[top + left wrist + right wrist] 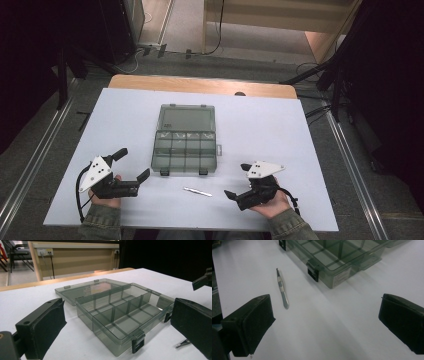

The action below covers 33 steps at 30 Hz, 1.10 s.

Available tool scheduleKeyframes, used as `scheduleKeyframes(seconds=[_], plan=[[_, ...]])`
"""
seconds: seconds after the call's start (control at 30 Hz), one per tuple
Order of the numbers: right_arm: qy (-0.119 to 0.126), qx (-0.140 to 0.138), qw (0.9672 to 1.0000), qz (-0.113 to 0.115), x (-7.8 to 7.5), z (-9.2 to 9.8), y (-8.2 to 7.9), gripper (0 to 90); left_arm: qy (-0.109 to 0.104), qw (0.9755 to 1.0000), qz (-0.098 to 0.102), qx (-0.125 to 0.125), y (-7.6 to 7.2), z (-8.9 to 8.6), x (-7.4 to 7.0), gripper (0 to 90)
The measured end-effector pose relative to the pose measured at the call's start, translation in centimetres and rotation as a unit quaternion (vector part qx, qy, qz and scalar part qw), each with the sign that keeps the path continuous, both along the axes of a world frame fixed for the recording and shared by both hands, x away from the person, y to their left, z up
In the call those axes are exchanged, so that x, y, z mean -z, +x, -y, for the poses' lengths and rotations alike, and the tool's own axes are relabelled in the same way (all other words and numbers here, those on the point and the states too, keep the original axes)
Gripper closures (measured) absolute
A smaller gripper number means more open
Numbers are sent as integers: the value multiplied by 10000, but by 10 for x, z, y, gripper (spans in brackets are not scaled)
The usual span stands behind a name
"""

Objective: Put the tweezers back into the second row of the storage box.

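Two claws, left and right, both released and empty, beside an open organiser box, its side label unreadable.

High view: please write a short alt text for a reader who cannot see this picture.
A clear grey compartment box lies open, lid folded back, in the middle of a white table. A thin metal tool lies just in front of it. Nearer the camera, a person's hands hold the left tongs and right tongs, both open and holding nothing.
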State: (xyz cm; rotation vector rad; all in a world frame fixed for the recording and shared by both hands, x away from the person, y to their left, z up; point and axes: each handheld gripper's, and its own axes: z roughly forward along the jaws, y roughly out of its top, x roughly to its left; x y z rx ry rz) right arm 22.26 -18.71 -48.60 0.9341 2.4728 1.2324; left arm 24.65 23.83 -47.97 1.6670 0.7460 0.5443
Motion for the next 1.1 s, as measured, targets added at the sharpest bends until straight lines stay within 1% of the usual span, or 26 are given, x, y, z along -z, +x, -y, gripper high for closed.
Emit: scheduleKeyframes(seconds=[0.03,0.07,0.1,0.17,0.2,0.23,0.3,0.33,0.37,0.43,0.47,0.53,0.63,0.67,0.77,0.87,0.9,0.93,0.97,1.07,1.1], plan=[[-45,-62,10000,-34,0,-3,1,5,-3,10000,1,0,0,0,0,0],[-151,-189,9996,-125,-2,-10,2,5,-19,10000,5,-5,0,0,0,0],[-151,-189,9996,-125,-2,-10,2,5,-20,10000,4,-1,0,0,0,0],[-211,-312,9989,-265,-3,-17,4,5,7,10000,-3,9,0,0,0,0],[-316,-423,9979,-363,-4,-24,6,6,-7,10000,-9,10,0,0,0,0],[-316,-423,9979,-363,-4,-24,6,6,-7,10000,-6,15,0,1,0,0],[-457,-512,9967,-424,-5,-32,7,6,-7,10000,-8,10,0,0,0,0],[-575,-594,9955,-472,-5,-39,9,7,5,10000,-9,9,0,0,0,0],[-575,-594,9955,-472,-5,-39,9,7,14,10000,-10,8,0,0,0,0],[-693,-685,9939,-522,-6,-46,10,14,14,10000,-10,9,0,0,0,0],[-850,-719,9920,-595,-7,-53,11,18,12,10000,-22,15,0,0,0,0],[-1018,-815,9896,-610,-8,-59,13,19,6,10000,-22,13,0,0,0,0],[-1226,-943,9856,-682,-8,-70,16,19,3,10000,-26,20,0,0,0,0],[-1226,-943,9856,-682,-8,-70,16,19,2,10000,-30,22,0,0,0,0],[-1482,-1031,9809,-729,-6,-81,18,24,3,10000,-33,27,0,0,0,0],[-1645,-1122,9772,-735,-5,-90,20,45,6,10000,-26,30,0,0,0,0],[-1752,-1166,9749,-726,-5,-96,21,63,1,10000,-32,28,0,0,0,0],[-1752,-1166,9749,-726,-5,-96,21,63,8,10000,-32,28,1,0,0,0],[-1798,-1183,9739,-719,-6,-99,22,72,10,10000,-33,29,1,0,0,0],[-1884,-1290,9703,-799,-7,-109,24,129,3,10000,-42,33,1,0,1,0],[-1884,-1290,9703,-799,-7,-109,24,129,3,10000,-42,33,1,0,1,0]])
